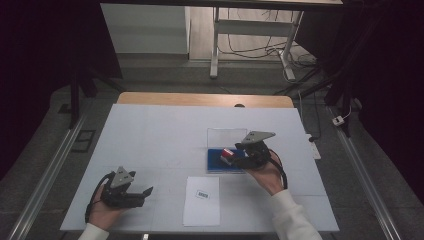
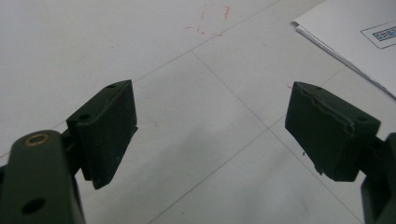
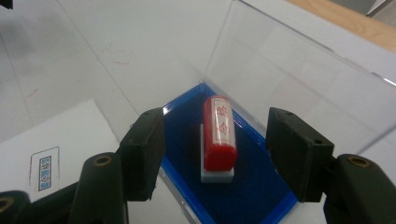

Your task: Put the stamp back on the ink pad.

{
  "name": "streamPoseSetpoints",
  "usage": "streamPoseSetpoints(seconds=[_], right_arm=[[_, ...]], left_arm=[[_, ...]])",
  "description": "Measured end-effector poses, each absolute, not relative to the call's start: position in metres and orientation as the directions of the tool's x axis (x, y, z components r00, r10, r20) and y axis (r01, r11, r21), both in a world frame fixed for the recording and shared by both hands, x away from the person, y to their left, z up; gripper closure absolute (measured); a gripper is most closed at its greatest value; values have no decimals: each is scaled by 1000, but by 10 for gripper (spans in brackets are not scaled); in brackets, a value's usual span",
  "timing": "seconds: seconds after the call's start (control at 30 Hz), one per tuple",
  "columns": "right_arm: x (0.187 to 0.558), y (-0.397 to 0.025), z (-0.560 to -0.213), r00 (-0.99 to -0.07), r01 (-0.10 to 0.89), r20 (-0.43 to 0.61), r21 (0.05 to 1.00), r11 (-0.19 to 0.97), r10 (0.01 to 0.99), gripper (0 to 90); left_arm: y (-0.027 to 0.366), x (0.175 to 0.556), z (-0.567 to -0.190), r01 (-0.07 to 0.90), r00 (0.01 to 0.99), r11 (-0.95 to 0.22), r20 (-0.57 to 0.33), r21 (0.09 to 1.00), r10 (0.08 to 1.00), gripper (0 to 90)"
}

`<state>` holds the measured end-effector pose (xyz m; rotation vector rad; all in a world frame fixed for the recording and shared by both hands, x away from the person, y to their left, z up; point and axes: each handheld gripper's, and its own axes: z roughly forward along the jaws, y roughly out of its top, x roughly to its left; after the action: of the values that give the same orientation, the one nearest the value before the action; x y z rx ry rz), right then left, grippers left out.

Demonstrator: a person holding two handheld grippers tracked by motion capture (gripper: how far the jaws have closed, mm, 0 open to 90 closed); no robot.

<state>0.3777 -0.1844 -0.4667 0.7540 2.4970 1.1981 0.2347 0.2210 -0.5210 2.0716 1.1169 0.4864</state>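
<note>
Right gripper (image 3: 215,140) hangs over the case (image 3: 252,196), jaws spread wide on either side of the red stamp (image 3: 218,135) and gripping nothing. The stamp is a glossy, rounded red block with pale characters along its top, lying on a small white base on the case's deep-blue, felt-like floor. The right gripper view brings out the clear plastic lid (image 3: 299,70) standing open behind it, smooth and see-through, with the wooden table edge (image 3: 345,21) visible beyond. From the high view the same stamp (image 1: 228,154) is just a small red spot in the blue case (image 1: 215,165), right of centre on the white table (image 1: 150,135), with the right gripper (image 1: 239,156) at it. Left gripper (image 1: 145,192) rests near the table's front left, released and empty; its own view shows matte black pads (image 2: 109,130) apart above a faintly seamed white surface. A flat sheet of paper (image 1: 201,200) with a small printed label lies between the two hands.
</note>
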Motion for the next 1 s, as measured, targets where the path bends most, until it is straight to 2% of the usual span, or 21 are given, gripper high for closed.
streamPoseSetpoints(seconds=[0.4,1.0], right_arm=[[345,-223,-468,-793,322,-47,813,485,607,372],[301,-295,-498,-738,367,-45,810,457,673,372]], left_arm=[[220,233,-520,555,554,-357,-14,751,833,168],[218,232,-519,545,560,-358,-11,758,828,168]])
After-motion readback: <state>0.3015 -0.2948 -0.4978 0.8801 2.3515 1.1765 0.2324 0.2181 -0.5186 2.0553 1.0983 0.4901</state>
